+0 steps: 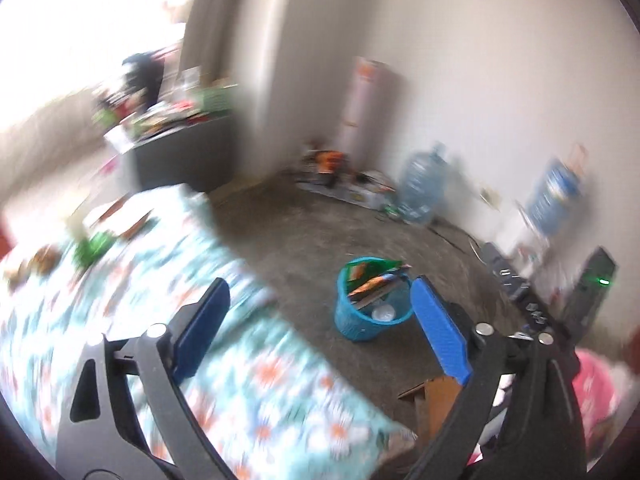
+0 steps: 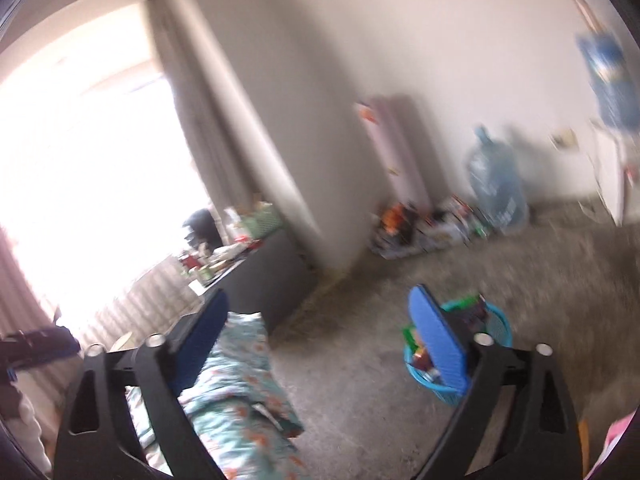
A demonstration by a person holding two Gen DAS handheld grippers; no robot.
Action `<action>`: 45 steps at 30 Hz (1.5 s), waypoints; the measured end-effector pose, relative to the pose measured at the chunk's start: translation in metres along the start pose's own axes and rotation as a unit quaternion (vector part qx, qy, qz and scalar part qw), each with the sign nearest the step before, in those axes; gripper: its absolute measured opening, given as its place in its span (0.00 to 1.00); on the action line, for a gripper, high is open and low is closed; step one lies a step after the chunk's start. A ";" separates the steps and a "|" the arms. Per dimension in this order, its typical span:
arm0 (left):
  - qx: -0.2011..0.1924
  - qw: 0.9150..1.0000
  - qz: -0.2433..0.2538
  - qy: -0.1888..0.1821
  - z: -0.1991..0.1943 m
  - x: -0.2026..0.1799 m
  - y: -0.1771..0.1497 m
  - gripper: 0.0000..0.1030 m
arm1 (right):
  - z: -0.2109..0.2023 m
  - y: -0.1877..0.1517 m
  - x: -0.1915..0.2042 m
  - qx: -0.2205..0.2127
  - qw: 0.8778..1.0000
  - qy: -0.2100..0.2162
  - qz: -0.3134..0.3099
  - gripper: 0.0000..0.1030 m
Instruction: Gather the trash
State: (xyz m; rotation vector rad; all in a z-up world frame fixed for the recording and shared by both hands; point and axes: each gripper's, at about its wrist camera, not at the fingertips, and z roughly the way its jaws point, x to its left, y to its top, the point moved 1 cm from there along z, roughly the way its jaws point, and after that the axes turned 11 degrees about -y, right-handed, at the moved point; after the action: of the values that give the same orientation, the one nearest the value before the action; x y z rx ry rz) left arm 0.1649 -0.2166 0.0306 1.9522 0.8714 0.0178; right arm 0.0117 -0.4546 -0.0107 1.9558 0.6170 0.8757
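**Both grippers empty above a filling basket**

Bedding dominates the lower left of both views: a floral bedspread (image 1: 248,380) whose near corner ends just short of bare concrete floor (image 1: 280,240). On that floor, well clear of the bed's edge, stands the teal trash basket (image 1: 374,300), upright, with wrappers (image 1: 376,276) poking past its rim and a pale round lid or cup low inside. Along the far wall sit a large water jug (image 1: 422,184) and a strip of clutter, all blurred.

The left gripper (image 1: 320,316) is spread wide with nothing between its blue pads; the basket shows ahead and below, just inside its right-hand finger. The right gripper (image 2: 320,336) is equally wide and empty, with the basket partly hidden behind its right-hand finger.

More litter appears to remain on the bedspread near its far-left edge, green and brown scraps (image 1: 94,246) too smeared to name. These lie ahead and left of the left gripper, which looks the nearer; their long axis cannot be told.
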 end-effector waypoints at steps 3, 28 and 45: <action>-0.011 0.997 -0.060 0.045 -0.037 0.022 -0.030 0.90 | -0.029 0.004 0.042 -0.009 0.998 0.017 -0.054 0.94; 0.065 0.950 -0.160 0.261 -0.090 0.061 -0.174 0.92 | -0.089 -0.113 0.085 0.229 0.915 -0.040 -0.330 0.94; 0.078 0.947 -0.140 0.278 -0.089 0.054 -0.171 0.92 | -0.089 -0.111 0.082 0.238 0.912 -0.045 -0.330 0.94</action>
State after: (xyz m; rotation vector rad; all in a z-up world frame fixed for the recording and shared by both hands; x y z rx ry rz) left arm 0.0767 -0.0685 -0.0722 1.9797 1.5551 0.3571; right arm -0.0153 -0.2967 -0.0472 1.9693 1.4327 0.2116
